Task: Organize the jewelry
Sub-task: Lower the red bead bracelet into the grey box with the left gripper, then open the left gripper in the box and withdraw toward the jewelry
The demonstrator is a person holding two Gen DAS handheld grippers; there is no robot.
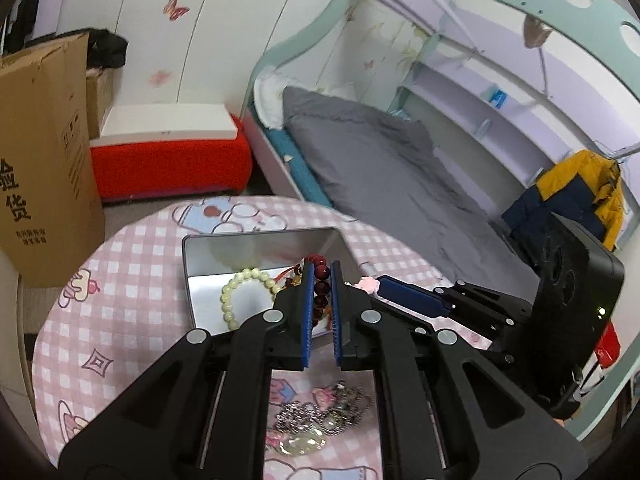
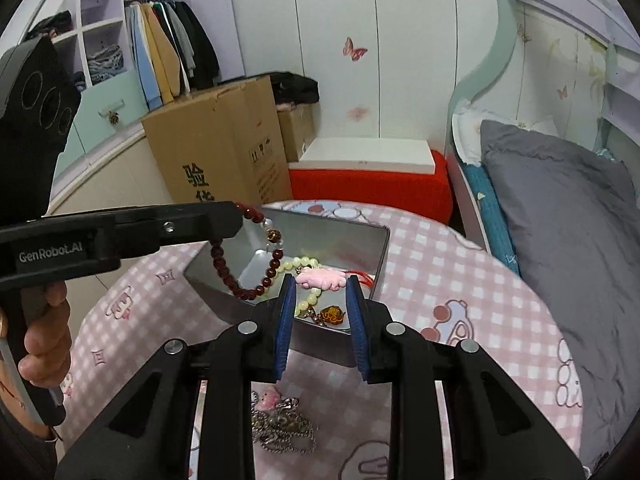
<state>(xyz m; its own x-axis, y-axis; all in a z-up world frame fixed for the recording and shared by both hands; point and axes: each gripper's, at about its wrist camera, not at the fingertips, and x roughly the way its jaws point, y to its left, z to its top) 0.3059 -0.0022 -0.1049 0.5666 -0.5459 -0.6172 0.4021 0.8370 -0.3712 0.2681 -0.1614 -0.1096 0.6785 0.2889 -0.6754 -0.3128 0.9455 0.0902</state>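
Observation:
My left gripper (image 1: pixel 322 270) is shut on a dark red bead bracelet (image 1: pixel 321 288), which hangs from its tips over an open metal tin (image 1: pixel 256 246). The right wrist view shows that bracelet (image 2: pixel 224 272) dangling from the left gripper (image 2: pixel 238 216) above the tin (image 2: pixel 360 240). My right gripper (image 2: pixel 320 285) is shut on a pink flower charm (image 2: pixel 322 279), just over the tin's near edge. A pale green bead bracelet (image 2: pixel 306 298) and an amber pendant (image 2: pixel 332 314) lie inside the tin. Silver chains (image 2: pixel 280 428) lie on the cloth under the grippers.
The tin stands on a round table with a pink checked cloth (image 2: pixel 440 280). Behind it are a tall cardboard box (image 2: pixel 216 152) and a red stool with a white top (image 2: pixel 368 184). A bed with a grey cover (image 2: pixel 560 220) runs along the right. A person's hand (image 2: pixel 44 332) holds the left gripper's handle.

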